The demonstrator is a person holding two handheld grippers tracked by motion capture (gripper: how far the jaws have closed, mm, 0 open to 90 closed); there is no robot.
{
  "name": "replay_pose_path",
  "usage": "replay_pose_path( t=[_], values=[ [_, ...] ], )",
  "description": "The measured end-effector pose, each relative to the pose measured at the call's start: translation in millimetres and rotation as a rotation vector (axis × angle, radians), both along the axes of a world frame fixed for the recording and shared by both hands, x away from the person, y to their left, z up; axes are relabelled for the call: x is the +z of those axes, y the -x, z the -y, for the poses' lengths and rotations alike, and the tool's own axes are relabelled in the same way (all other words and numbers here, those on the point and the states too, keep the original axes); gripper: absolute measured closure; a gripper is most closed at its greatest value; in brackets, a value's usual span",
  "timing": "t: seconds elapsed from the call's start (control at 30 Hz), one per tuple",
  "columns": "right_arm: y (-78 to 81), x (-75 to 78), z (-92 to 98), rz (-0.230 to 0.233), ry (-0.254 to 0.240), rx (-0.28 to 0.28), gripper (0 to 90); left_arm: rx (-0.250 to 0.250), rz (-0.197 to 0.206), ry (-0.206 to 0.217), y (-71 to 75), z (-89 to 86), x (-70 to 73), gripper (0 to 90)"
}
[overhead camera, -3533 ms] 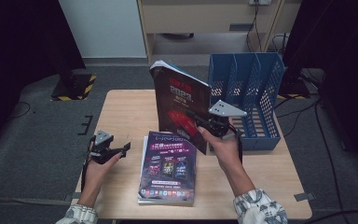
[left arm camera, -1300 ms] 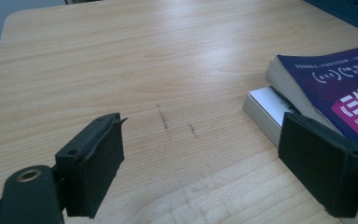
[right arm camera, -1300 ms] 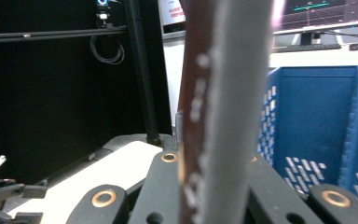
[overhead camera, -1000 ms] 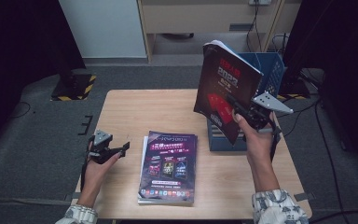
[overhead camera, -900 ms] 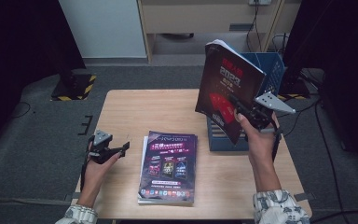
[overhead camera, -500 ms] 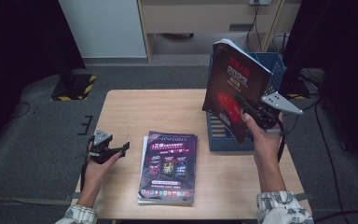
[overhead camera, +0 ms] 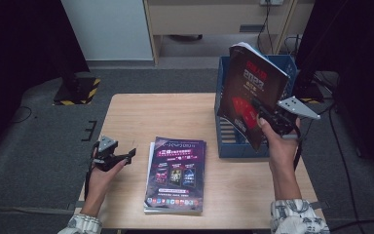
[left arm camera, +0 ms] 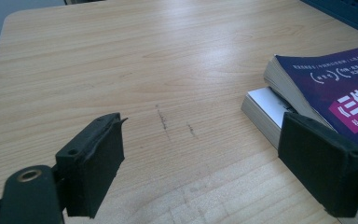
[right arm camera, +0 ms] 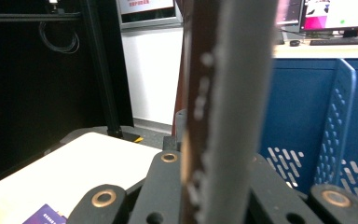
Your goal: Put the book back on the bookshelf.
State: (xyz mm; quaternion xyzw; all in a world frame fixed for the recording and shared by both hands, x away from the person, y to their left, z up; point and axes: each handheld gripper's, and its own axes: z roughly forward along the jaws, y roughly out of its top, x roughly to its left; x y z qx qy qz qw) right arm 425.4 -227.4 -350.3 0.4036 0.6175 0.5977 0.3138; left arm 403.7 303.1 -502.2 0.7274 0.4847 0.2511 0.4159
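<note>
Dark curtains surround a wooden table [overhead camera: 175, 117]. On it, the right gripper [overhead camera: 265, 111] has its jaws clamped on a dark red book [overhead camera: 251, 92], held upright over the blue file rack [overhead camera: 233, 141]. The left gripper [overhead camera: 126, 155] rests with jaws wide apart and empty, just beside a stack of purple books [overhead camera: 175, 175].

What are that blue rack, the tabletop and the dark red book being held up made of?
The blue rack looks like moulded plastic: matt, with rows of punched slots in its dividers. The tabletop seems to be pale wood or wood-look laminate, showing fine grain and a few scuff marks. The dark red book, clamped in the right gripper, is paper with a slightly glossy printed cover.
</note>
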Motion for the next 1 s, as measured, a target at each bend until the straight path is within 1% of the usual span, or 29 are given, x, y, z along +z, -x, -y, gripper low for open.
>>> replay_pose_path(
  t=[0.2,0.27,0.37,0.5,0.6,0.67,0.83,0.9,1.0],
  values=[
    [-0.3,-1.9,6.1,-0.002,-0.004,-0.025,86.9,0.0,-0.001,0.0,-0.4,0.2,-0.4,13.8],
    [-0.3,-2.2,7.1,-0.006,0.002,-0.037,86.9,0.001,-0.001,-0.001,-0.3,0.1,-0.4,13.8],
    [-0.8,-3.3,8.2,-0.007,-0.013,-0.037,86.9,0.0,-0.002,-0.002,-0.3,0.3,-0.5,13.8],
    [-1.5,-2.3,4.5,-0.012,-0.018,-0.055,86.9,0.0,-0.002,-0.004,-0.4,0.9,-0.9,13.9],
    [-2.2,-0.6,1.4,-0.015,-0.006,-0.077,86.9,0.002,-0.003,-0.005,-0.5,0.7,-1.2,13.8],
    [-3.5,-0.5,0.8,-0.015,-0.012,-0.08,86.9,0.001,-0.004,-0.008,-0.4,0.9,-1.5,13.8],
    [-10.0,-2.7,-0.2,-0.038,-0.033,-0.089,86.9,-0.003,-0.005,-0.012,-0.9,2.2,-2.1,14.0],
    [-11.6,-2.5,-0.8,-0.042,-0.025,-0.093,86.9,-0.004,-0.004,-0.012,-0.9,2.4,-2.0,14.0],
    [-16.7,0.7,-2.8,-0.044,-0.009,-0.119,86.9,-0.004,-0.004,-0.012,-0.7,2.0,-1.9,14.0]
  ],
)
